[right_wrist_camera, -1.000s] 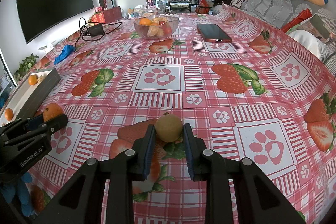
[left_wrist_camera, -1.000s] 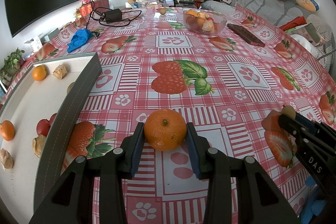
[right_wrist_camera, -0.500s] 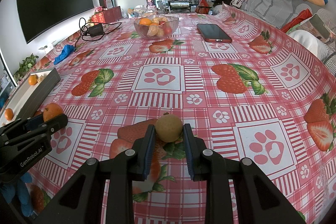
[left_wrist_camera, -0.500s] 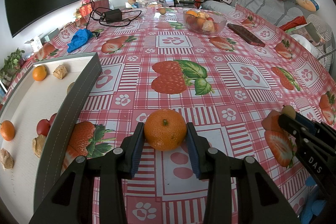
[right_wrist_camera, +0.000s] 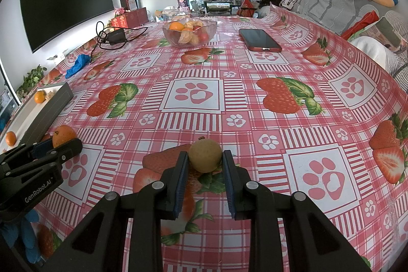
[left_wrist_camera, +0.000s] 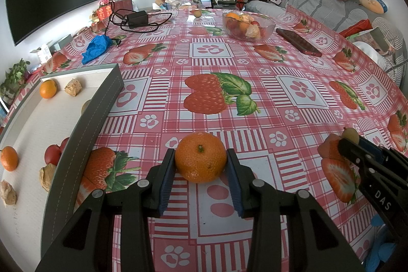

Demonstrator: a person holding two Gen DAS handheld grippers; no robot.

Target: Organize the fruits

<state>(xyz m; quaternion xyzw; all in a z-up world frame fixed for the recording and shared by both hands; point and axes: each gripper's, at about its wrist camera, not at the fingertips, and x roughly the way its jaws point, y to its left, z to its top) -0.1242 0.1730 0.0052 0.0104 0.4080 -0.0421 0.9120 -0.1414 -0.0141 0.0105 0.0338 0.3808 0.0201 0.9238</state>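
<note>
The left gripper [left_wrist_camera: 201, 170] clamps a round orange tangerine [left_wrist_camera: 200, 160] near the grey-walled white tray [left_wrist_camera: 84, 119] at left. The right gripper [right_wrist_camera: 205, 165] pinches a small tan-brown round fruit [right_wrist_camera: 205, 156] above the strawberry-print red checked tablecloth [right_wrist_camera: 255, 103]. The clear glass fruit bowl [right_wrist_camera: 190, 33] sits far.

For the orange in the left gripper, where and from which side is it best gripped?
Across its widest middle, as the left gripper has it now: one pad on each flank of the orange, coming from the near side, angled down. It is round with its stem up, so the bulging sides are the widest seat for the flat pads; higher or lower, they would likely slip off the curve.
</note>
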